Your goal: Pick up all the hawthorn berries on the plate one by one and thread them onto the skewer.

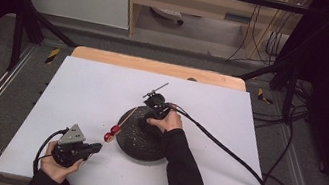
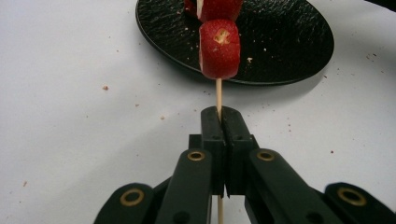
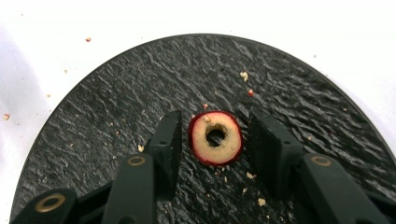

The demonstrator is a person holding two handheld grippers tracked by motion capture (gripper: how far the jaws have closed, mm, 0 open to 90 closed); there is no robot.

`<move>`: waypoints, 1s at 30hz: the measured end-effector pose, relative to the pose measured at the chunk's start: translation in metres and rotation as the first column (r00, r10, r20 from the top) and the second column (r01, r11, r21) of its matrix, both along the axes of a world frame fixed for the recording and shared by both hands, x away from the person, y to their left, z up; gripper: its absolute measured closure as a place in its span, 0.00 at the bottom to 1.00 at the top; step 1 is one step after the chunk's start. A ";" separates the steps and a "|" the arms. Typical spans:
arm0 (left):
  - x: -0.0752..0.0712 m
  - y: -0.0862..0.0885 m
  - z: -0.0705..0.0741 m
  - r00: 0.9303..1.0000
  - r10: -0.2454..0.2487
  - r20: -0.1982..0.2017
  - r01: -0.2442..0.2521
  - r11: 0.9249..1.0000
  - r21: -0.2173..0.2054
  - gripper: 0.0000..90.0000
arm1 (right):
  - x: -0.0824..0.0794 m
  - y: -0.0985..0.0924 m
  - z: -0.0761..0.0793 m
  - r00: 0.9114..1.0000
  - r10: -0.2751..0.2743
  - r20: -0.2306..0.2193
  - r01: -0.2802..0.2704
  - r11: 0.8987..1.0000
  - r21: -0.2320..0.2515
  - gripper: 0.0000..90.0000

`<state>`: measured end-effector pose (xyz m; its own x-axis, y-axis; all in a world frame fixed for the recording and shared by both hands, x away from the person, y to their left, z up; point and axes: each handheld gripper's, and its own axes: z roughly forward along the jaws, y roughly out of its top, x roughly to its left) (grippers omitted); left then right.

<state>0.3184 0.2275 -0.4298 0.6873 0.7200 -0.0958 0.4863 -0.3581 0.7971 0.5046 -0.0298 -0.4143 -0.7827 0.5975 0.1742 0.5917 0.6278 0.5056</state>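
Left gripper [image 2: 219,119] fingers clamped on thin wooden skewer [image 2: 218,93] threaded with red fruit pieces [image 2: 219,49], right gripper [image 3: 215,140] fingers apart, flanking cored red-skinned fruit slice [image 3: 215,137] without touching, slice lying on round black textured plate [image 3: 140,93], plate on white table [image 1: 92,90].

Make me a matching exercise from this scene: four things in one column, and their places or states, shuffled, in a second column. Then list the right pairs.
Things:
1. skewer
2. cored fruit slice
3. black plate
4. left tool

States:
A. lies on the plate between the right tool's open jaws
B. shut
C. pinched in the left tool, with red fruit threaded on it
D. sits on the white table, strewn with crumbs

Pairs: 1-C, 2-A, 3-D, 4-B
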 end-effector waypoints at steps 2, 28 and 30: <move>0.000 0.000 0.000 1.000 0.000 0.000 0.000 1.000 0.000 0.98 | 0.000 0.000 0.000 1.000 -0.001 -0.007 0.001 1.000 -0.003 0.66; 0.000 -0.001 0.000 1.000 -0.003 0.002 0.003 1.000 0.001 0.98 | 0.003 -0.002 0.002 0.999 -0.004 -0.051 0.004 1.000 -0.002 0.69; 0.000 -0.001 0.000 1.000 -0.003 0.002 0.003 1.000 0.001 0.98 | 0.003 -0.002 0.004 0.998 -0.014 -0.054 0.014 1.000 0.002 0.69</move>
